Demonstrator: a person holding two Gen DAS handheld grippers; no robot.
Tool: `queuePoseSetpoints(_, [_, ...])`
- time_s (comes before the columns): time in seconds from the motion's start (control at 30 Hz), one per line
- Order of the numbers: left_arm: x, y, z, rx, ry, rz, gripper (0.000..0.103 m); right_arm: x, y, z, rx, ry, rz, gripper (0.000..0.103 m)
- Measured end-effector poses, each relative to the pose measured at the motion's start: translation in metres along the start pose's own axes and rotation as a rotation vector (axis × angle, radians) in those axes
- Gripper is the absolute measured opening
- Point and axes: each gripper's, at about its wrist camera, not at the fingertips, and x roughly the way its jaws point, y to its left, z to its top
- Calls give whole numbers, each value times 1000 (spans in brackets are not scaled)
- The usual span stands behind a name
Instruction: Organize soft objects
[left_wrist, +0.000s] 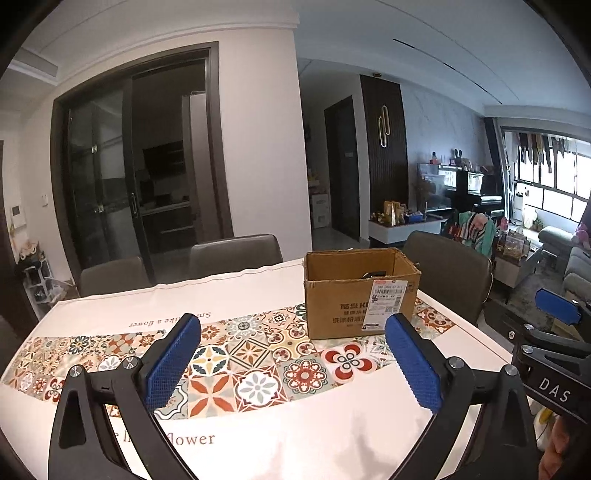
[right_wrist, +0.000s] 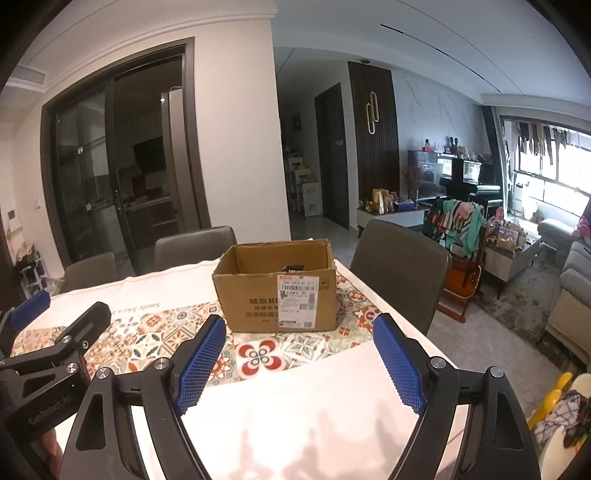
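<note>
An open brown cardboard box (left_wrist: 360, 295) with a white shipping label stands on the table, also in the right wrist view (right_wrist: 277, 291). Something dark lies inside it (right_wrist: 293, 266), mostly hidden by the box wall. My left gripper (left_wrist: 293, 363) is open and empty, held above the tiled runner in front of the box. My right gripper (right_wrist: 299, 363) is open and empty, nearer the box and to the right of the left one. No soft object shows on the table.
The table has a white cloth (left_wrist: 258, 435) with a patterned tile runner (left_wrist: 258, 354). Grey chairs (right_wrist: 399, 266) stand along the far side. The table's right edge (right_wrist: 439, 354) drops to the living room floor. A yellow item (right_wrist: 554, 391) lies low right.
</note>
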Motion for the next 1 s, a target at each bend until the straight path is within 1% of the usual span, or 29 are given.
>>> queuePoseSetpoints(0.37, [-25, 0, -11, 18, -31, -4, 103, -22, 0, -19, 15, -8, 15, 83])
queuePoseSetpoints(0.43, [-27, -1, -13, 21, -33, 6, 103, -24, 0, -20, 18, -7, 17, 83])
queuePoseSetpoints(0.53, [-25, -2, -15, 19, -21, 3, 103, -25, -1, -24, 15, -8, 10, 83])
queuePoseSetpoints(0.67, [-24, -1, -19, -2, 0, -35, 103, -24, -1, -25, 17, 0, 14, 83])
queuePoseSetpoints(1.0, [-20, -5, -24, 7, 13, -34, 103, -20, -4, -30, 26, 18, 20, 83])
